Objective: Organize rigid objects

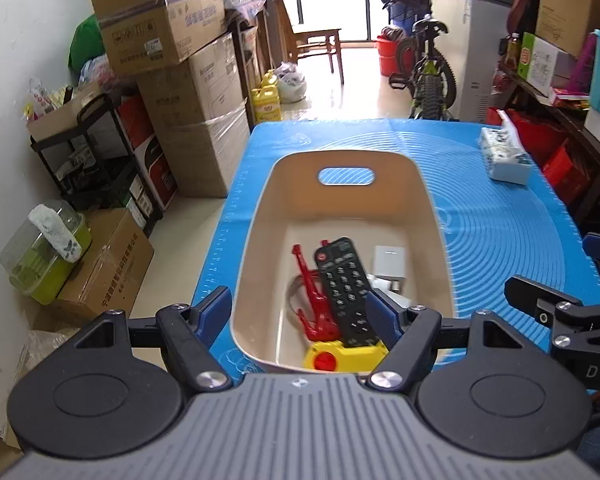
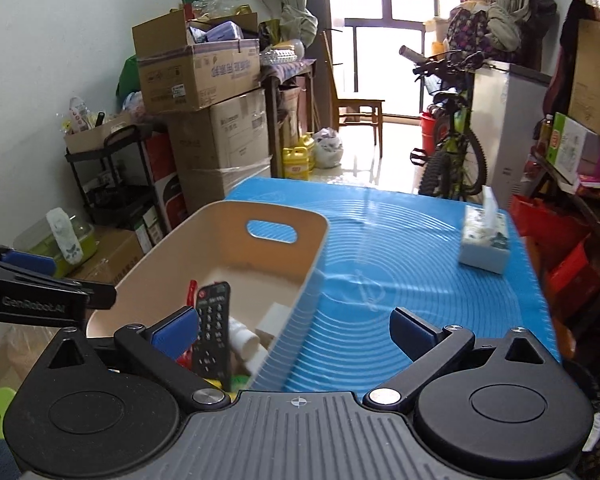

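My left gripper (image 1: 300, 312) wide open, nothing held, hanging over the near end of the bin (image 1: 430, 216). My right gripper (image 2: 296, 326) fully spread, empty, straddling the bin's right wall. In the bin: yellow tape measure (image 1: 340, 356) nearest, black remote (image 1: 346, 292), red toy guitar (image 1: 314, 300), white adapter (image 1: 390, 260). Farther right on the table's blue mat (image 1: 500, 240): tissue box (image 1: 504, 156)

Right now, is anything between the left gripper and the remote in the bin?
Nothing visible. The left gripper is open above the bin's near end, and the remote lies uncovered on top, leaning over the red toy guitar.
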Tool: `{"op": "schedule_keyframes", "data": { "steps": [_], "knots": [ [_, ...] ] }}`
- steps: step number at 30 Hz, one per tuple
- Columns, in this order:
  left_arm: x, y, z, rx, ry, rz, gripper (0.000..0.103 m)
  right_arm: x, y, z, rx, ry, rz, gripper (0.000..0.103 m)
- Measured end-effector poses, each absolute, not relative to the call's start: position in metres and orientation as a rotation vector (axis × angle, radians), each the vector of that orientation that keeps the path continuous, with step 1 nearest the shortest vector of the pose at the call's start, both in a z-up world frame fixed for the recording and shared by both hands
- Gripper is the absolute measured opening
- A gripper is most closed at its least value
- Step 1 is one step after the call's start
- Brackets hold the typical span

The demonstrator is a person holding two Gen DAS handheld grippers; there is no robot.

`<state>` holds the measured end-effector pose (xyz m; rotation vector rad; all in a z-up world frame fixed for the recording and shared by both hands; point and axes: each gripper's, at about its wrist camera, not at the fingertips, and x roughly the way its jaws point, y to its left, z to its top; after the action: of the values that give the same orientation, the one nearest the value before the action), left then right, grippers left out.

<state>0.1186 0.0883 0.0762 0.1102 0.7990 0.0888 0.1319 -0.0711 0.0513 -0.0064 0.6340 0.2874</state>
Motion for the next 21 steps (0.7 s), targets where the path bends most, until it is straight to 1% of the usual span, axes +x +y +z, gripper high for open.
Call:
{"op": "schedule_keyframes", "data": {
  "steps": [9, 21],
  "knots": [
    [0.078, 0.052, 0.08, 0.115, 0.769, 0.061, 0.075, 0.084, -0.102, 0.06, 0.019, 0.624, 0.261, 0.1],
    [0.026, 0.014, 0.067, 0.148, 0.715, 0.005, 0.077, 0.026, -0.139, 0.044, 0.065, 0.647, 0.213, 0.1]
  ]
}}
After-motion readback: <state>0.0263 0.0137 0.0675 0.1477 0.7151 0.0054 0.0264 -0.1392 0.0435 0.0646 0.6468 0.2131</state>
